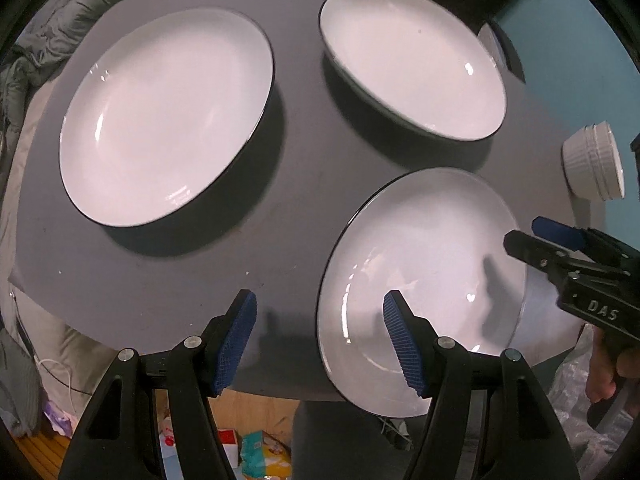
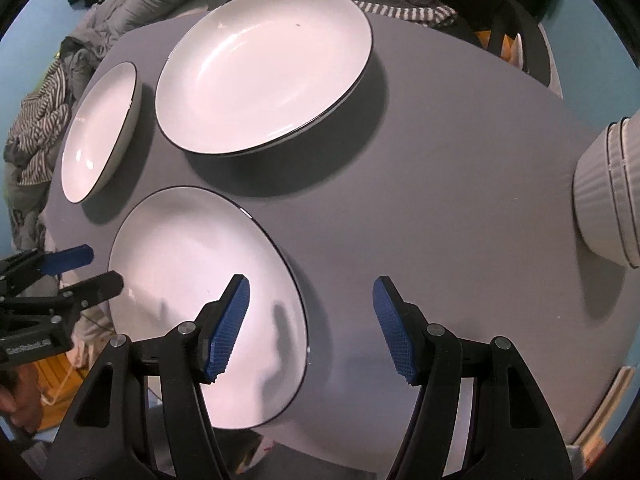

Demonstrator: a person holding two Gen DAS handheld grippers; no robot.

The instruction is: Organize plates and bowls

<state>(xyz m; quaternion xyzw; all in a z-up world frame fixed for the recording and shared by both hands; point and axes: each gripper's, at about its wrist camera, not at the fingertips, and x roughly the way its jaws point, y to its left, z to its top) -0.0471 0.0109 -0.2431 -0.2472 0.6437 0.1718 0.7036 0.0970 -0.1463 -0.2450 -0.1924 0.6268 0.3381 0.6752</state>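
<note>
Three white dark-rimmed plates lie on a grey table (image 1: 296, 184). In the left wrist view, one plate (image 1: 164, 120) is at far left, one (image 1: 412, 60) at far right, and the near plate (image 1: 424, 288) is at the front edge. My left gripper (image 1: 320, 340) is open and empty above the near plate's left rim. My right gripper (image 2: 310, 324) is open and empty above that plate's (image 2: 200, 292) right rim. Stacked white ribbed bowls (image 2: 608, 188) stand at the right edge, also showing in the left wrist view (image 1: 594, 160).
Grey jackets and striped cloth (image 2: 36, 128) are piled beyond the table's left side. Boxes and packets (image 1: 248, 448) lie on the floor below the front edge. A black chair frame (image 2: 516, 36) stands at the far right corner.
</note>
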